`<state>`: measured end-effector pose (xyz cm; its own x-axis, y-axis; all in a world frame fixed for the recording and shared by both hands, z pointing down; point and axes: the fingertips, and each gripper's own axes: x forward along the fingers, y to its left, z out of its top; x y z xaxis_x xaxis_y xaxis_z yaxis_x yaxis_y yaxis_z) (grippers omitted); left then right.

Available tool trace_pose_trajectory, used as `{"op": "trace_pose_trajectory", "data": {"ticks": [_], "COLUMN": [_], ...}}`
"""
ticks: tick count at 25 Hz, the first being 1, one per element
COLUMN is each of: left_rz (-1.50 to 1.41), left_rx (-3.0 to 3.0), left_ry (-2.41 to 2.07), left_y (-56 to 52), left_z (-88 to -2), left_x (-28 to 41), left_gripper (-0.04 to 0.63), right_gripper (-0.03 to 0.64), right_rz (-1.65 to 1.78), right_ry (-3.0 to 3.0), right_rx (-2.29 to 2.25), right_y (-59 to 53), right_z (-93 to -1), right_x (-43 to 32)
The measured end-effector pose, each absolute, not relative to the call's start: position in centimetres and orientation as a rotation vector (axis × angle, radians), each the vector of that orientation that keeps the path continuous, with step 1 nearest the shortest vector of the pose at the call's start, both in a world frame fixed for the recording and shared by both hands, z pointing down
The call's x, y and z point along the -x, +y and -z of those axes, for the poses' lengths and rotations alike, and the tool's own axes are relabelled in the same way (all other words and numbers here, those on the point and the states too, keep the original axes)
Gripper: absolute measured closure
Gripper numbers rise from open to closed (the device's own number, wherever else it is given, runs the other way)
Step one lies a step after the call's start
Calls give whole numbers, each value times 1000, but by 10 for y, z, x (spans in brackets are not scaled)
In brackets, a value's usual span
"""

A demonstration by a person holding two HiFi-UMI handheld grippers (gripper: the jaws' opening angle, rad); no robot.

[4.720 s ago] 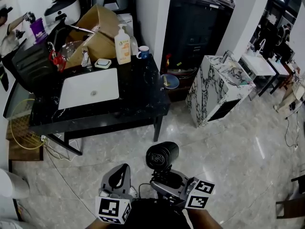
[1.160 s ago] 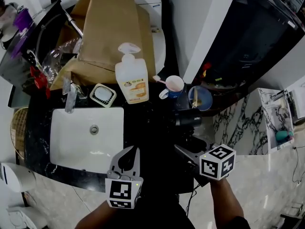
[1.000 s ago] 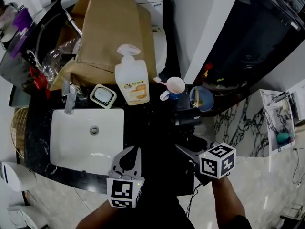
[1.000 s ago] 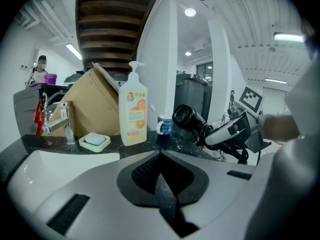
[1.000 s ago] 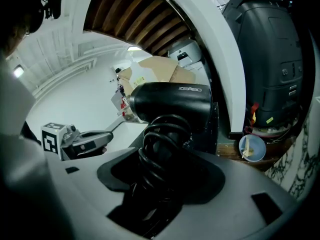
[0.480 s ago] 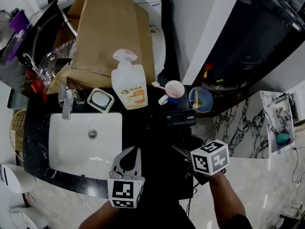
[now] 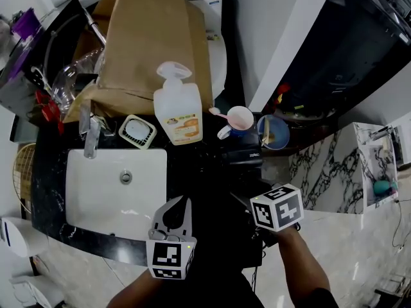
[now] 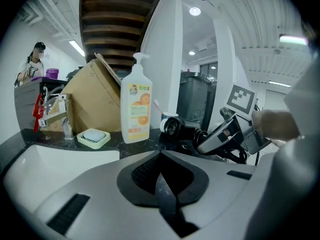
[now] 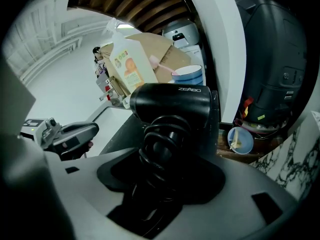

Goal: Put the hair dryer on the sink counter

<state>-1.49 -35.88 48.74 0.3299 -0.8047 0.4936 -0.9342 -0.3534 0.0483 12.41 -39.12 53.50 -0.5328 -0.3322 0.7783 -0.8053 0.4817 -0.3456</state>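
The right fingers [image 9: 260, 194], wide apart, grip the hair dryer [image 9: 170, 101] by its handle; the left fingers [image 8: 75, 194] are closed, empty.

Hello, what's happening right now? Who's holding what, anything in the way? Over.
Status: right gripper clamped on hair dryer handle; left gripper shut, empty. Dryer over black counter, right of sink. Mug, soap bottle close ahead.

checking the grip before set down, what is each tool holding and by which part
The right tool holds the black hair dryer by its cord-wrapped handle, barrel pointing away. The left tool is shut and empty.
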Motion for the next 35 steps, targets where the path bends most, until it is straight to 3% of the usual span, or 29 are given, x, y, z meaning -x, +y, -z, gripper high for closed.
{"op": "trace_pose_trajectory", "data": {"ticks": [23,35], "left_rz": [-551,-510], "left_rx": [-2301,-2329], "left_ry": [-1544,-1557], "left_y": [-345,-322], "left_z": [-479,-462], "left_x": [5,16], "left_gripper": [588,588], "right_gripper": [338,319], "right_rz": [-879,-770], "right_ry": [-1946,-1948], "right_rx": [-1026,-1265], "right_y": [-380,-362], "right_z": [-561,-527], "right_x": [-135,-156]}}
